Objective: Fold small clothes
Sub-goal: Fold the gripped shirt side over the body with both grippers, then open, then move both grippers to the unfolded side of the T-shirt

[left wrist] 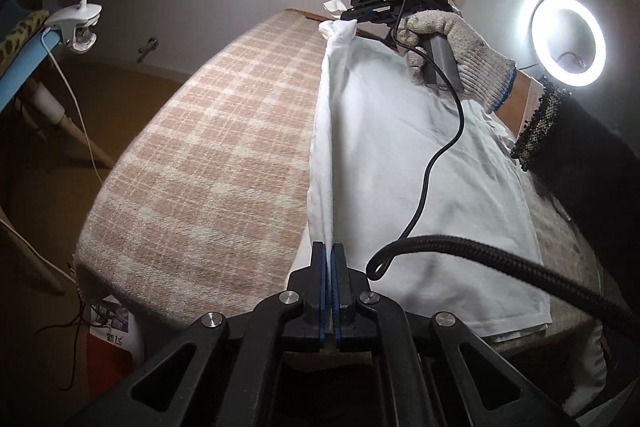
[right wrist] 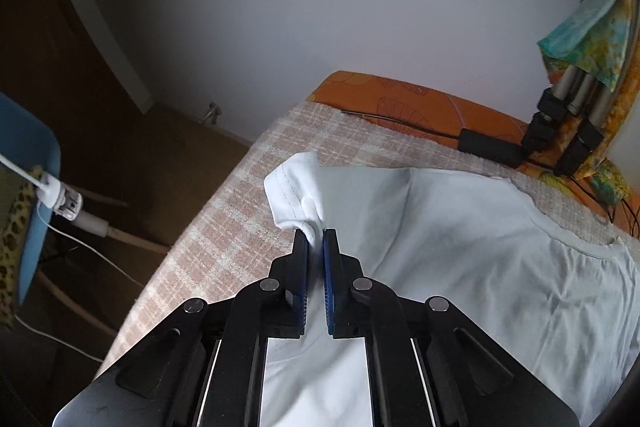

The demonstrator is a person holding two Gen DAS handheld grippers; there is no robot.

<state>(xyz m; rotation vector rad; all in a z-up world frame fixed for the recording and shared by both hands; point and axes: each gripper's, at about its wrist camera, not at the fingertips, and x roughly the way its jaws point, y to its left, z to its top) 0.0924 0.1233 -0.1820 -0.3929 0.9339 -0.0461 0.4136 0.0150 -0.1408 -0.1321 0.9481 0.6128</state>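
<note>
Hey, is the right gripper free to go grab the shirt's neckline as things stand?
Probably not yet. The right gripper is shut on a bunched sleeve corner of the white T-shirt, so it would have to let go first. The neckline itself lies uncovered on the plaid blanket, with nothing lying across it.

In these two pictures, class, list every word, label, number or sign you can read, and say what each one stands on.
"DAS": white letters, partly cut off, on the black body of the right gripper.
"新" plus another character: upside down on the red and white package on the floor beside the bed; the second is too blurred to read.
Right wrist view: no readable text.
</note>
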